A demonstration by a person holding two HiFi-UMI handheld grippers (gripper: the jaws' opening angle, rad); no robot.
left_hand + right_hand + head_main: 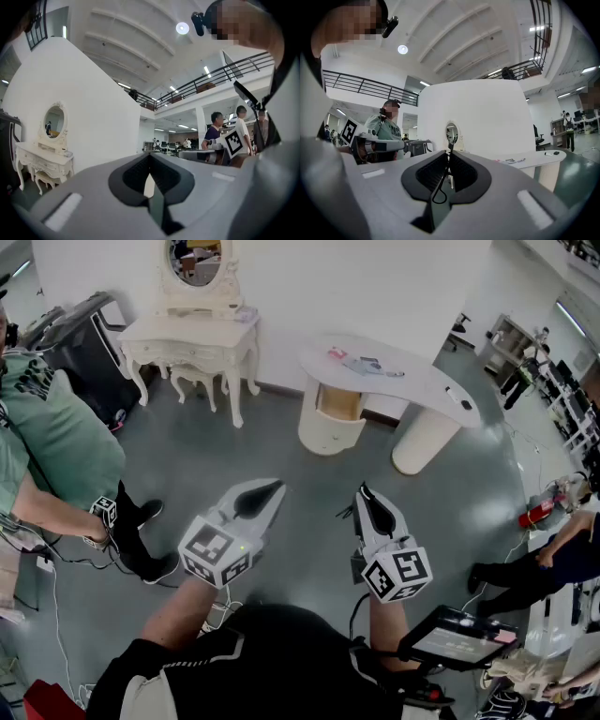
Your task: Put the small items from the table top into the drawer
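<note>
1. Left gripper (272,489) is level over the grey floor, well short of the table, its claw pressed together with nothing in it.
2. Right gripper (364,489) is alongside, level too, pads pinched on what looks like a thin black cord (437,197) looped between them; it's hard to make out.
3. The small items (361,363) lie on the curved white table (412,382) across the room, with a pen (454,395) nearer its right end.
4. The drawer (339,405) under the table stands open.
5. An ornate white dressing table (187,334) sits to the left.
</note>
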